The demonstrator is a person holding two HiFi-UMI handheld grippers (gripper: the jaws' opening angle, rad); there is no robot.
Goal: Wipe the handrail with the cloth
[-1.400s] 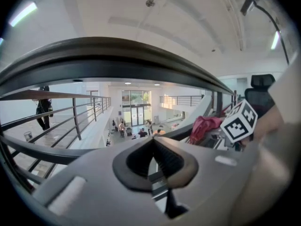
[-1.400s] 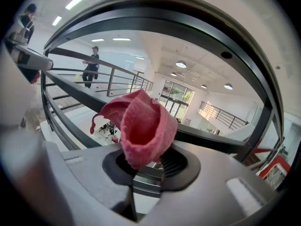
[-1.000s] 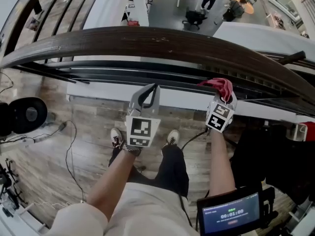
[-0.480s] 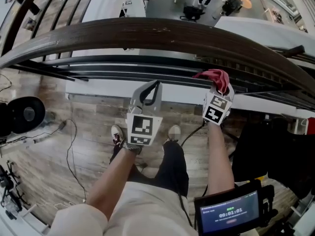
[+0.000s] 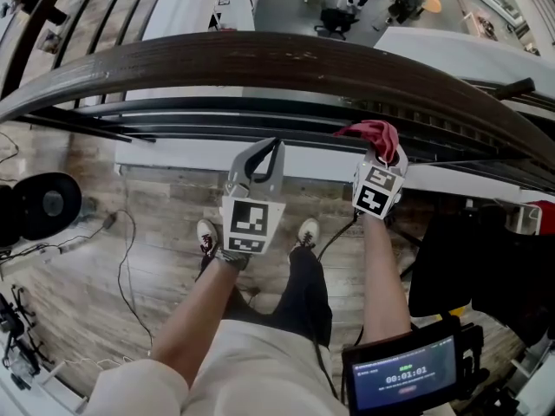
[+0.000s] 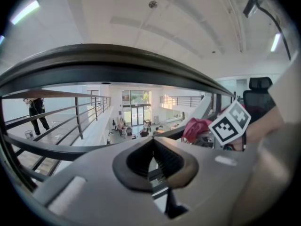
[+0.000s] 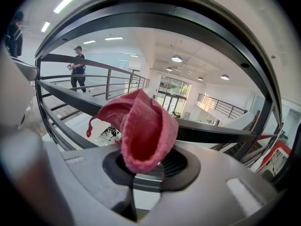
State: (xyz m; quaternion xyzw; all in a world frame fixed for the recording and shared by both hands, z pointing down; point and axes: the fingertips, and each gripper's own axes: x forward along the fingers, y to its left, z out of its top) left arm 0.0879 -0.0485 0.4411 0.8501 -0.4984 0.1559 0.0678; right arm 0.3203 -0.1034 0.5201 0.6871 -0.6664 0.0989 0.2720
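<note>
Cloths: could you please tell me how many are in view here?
1 for certain: the red cloth, pinched in the right tongs beneath the handrail. A red patch at the head view's right edge may be another; too little shows to tell.

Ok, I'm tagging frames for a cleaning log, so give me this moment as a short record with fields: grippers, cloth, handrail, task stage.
left gripper: shut, nothing between its jaws
right gripper: shut on the cloth
cloth: red, bunched, sticking up out of the jaws
handrail: dark, curved, above the cloth and apart from it
stage: cloth not yet on the handrail
</note>
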